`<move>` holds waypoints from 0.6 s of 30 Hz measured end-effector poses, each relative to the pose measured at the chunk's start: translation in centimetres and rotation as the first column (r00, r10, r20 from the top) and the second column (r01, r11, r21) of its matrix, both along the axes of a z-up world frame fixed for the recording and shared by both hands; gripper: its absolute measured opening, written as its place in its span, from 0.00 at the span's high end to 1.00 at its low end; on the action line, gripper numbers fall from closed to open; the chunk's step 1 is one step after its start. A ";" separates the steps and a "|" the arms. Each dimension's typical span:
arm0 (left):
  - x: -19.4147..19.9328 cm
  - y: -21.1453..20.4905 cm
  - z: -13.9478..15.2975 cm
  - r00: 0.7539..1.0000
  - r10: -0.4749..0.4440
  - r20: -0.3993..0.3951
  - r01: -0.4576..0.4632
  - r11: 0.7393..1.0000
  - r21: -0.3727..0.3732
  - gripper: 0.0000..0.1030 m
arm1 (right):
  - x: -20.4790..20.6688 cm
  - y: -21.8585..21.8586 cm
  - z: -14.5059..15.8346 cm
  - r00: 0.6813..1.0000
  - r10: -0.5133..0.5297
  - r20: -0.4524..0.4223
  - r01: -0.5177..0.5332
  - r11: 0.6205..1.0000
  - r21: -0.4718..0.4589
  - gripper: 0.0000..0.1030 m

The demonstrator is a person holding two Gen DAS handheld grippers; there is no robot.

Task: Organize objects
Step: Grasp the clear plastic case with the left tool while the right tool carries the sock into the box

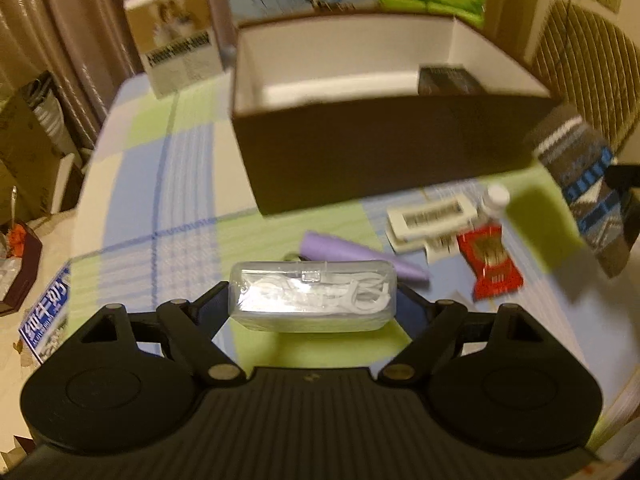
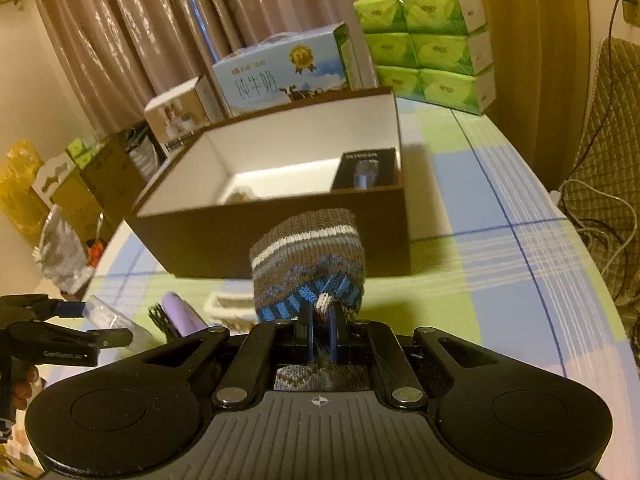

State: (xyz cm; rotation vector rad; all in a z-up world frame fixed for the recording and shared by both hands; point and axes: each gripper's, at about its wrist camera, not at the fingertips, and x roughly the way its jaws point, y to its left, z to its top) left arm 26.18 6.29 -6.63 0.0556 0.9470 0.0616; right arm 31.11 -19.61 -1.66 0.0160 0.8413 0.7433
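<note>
Left gripper (image 1: 312, 300) jaws wide, clamping the light, rigid clear case (image 1: 313, 296) by its ends; right gripper (image 2: 322, 320) jaws pinched tight on the soft, floppy sock (image 2: 308, 256).

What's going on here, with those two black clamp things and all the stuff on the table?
A person is tidying small items into the brown box with a handheld gripper in each hand. The left gripper holds a clear plastic case above the checked tablecloth. The right gripper is pinched shut on a striped knit sock, held up in front of the box. A black package already lies inside; a purple tube and a red packet wait on the table.
</note>
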 end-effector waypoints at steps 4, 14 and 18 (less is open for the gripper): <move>0.9 0.5 2.6 0.998 0.015 0.059 -0.014 1.000 -0.007 0.20 | 1.2 1.2 1.2 1.000 0.007 0.006 -0.008 0.999 0.046 0.96; 6.8 -0.2 7.2 0.983 -0.035 0.183 0.038 0.999 -0.015 0.20 | 6.2 5.6 4.3 1.000 -0.015 0.007 0.014 0.986 0.168 0.96; 10.0 -0.5 7.7 0.979 -0.047 0.201 0.053 0.998 -0.025 0.20 | 8.2 7.8 4.7 0.999 -0.034 0.024 0.029 0.983 0.179 0.96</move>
